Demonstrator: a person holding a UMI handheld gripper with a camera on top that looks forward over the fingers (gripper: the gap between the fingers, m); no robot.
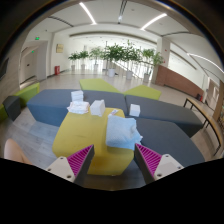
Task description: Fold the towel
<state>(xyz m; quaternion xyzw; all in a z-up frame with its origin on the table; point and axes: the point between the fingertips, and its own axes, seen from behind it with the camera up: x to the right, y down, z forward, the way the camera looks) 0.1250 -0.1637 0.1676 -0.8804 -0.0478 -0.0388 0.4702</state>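
Note:
A yellow towel (85,135) lies spread on a dark grey table (170,145), reaching from between my fingers out ahead of them. A folded pale blue towel (123,130) rests on its right part, just ahead of the right finger. My gripper (112,160) is open and empty, hovering over the near edge of the yellow towel, with its pink pads (78,158) on either side of the cloth and nothing held between them.
Several folded white cloths (78,103) sit at the far part of the table, one more (134,110) to the right. Green seats (145,92) and potted plants (120,55) stand beyond. The table's bare grey surface lies to the right.

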